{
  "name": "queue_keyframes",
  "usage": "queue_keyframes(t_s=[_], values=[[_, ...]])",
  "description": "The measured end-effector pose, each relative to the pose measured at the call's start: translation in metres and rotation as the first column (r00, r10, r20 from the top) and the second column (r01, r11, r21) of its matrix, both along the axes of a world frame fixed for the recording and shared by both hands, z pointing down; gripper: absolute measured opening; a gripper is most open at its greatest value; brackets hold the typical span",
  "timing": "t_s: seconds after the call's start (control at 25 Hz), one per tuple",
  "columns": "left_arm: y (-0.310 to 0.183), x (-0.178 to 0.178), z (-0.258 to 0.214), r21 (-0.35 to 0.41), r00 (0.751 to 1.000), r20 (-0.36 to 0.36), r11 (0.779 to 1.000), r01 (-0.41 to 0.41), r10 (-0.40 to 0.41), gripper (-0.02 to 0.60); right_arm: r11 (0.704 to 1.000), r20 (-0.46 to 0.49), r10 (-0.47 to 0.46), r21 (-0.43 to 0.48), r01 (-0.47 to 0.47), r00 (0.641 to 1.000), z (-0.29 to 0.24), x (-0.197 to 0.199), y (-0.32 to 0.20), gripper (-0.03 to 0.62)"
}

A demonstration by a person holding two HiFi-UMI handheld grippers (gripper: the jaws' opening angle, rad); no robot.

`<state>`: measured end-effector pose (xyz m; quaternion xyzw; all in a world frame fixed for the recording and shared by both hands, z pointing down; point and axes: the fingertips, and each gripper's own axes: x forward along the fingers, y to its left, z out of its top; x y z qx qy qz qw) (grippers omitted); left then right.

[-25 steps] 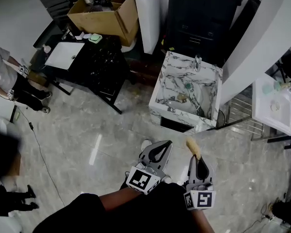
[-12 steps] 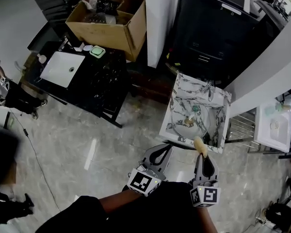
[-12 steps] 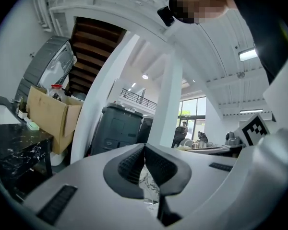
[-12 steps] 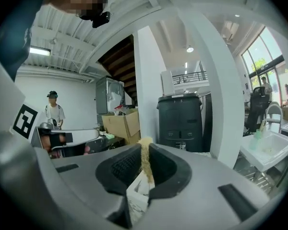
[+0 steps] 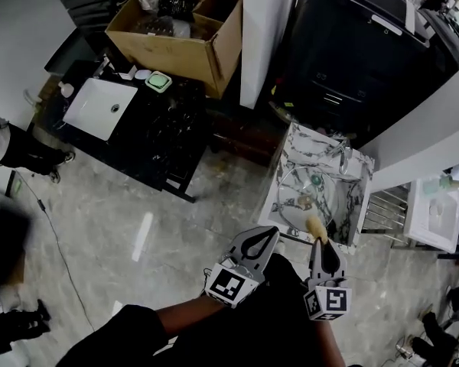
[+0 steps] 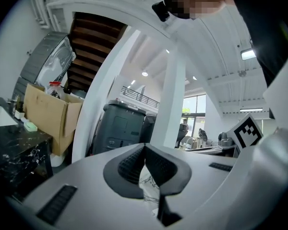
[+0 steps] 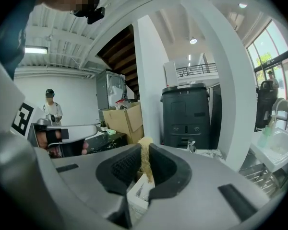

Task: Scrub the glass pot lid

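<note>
Closer now — the sink [image 5: 278, 182] has slid toward you in the head view, and its near rim sits just ahead of both grippers, where a second ago bare floor lay between. The lid [image 5: 298, 192] lies flat in the marble basin, below the faucet [image 5: 343, 157]. Your right gripper [image 5: 320, 243] is clamped on a tan sponge [image 5: 315, 226] that stands upright between the pads and pokes past their tips, overlapping the sink's rim in the head view. Your left gripper [image 5: 260, 239] hangs just beside it over the floor — jaws pressed together, nothing between them. Well off to the left stand a black table [image 5: 149, 132] and an open box [image 5: 180, 33].
</note>
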<state>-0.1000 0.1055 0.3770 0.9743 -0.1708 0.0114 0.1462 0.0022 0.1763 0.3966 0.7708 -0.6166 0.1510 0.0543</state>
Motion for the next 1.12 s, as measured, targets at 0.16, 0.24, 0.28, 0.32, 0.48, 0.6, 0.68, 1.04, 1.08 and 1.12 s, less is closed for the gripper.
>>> queue_keyframes(t_s=[0.16,0.24,0.28,0.32,0.48,0.6,0.68,1.04,1.08,1.12], values=[[-0.003,0.003,0.003,-0.011,0.999,0.021,0.999,0.034,-0.034,0.017,1.000,0.007,-0.023,-0.020,0.023,1.000,0.008,0.025,-0.012,0.061],[-0.008,0.006,0.002,-0.011,0.997,0.010,0.997,0.077,-0.076,0.017,0.998,0.019,-0.056,-0.021,0.057,0.998,0.011,0.034,-0.020,0.061],[-0.012,0.009,0.003,-0.010,0.995,0.010,0.995,0.096,-0.096,0.017,0.997,0.022,-0.077,-0.023,0.077,0.997,0.014,0.037,-0.026,0.061],[-0.016,0.011,0.005,-0.008,0.994,0.018,0.994,0.109,-0.109,0.017,0.995,0.025,-0.100,-0.027,0.101,0.995,0.018,0.040,-0.031,0.063],[-0.029,0.030,0.009,-0.005,0.989,0.050,0.990,0.142,-0.141,0.017,0.980,0.061,-0.192,-0.048,0.195,0.980,0.031,0.055,-0.048,0.063],[-0.038,0.050,0.010,0.015,0.982,0.072,0.985,0.172,-0.173,0.017,0.975,0.090,-0.213,-0.047,0.218,0.973,0.040,0.073,-0.057,0.063],[-0.043,0.062,0.014,0.022,0.976,0.086,0.980,0.198,-0.199,0.017,0.969,0.109,-0.234,-0.053,0.241,0.966,0.049,0.085,-0.062,0.061],[-0.064,0.099,0.080,0.009,0.929,0.208,0.950,0.311,-0.306,0.017,0.891,0.155,-0.403,-0.158,0.426,0.902,0.119,0.110,-0.094,0.062],[-0.065,0.103,0.088,0.008,0.925,0.221,0.950,0.314,-0.307,0.017,0.876,0.169,-0.420,-0.179,0.447,0.891,0.130,0.109,-0.097,0.061],[-0.064,0.107,0.096,0.001,0.924,0.234,0.950,0.312,-0.304,0.017,0.863,0.186,-0.432,-0.201,0.464,0.883,0.142,0.107,-0.099,0.063]])
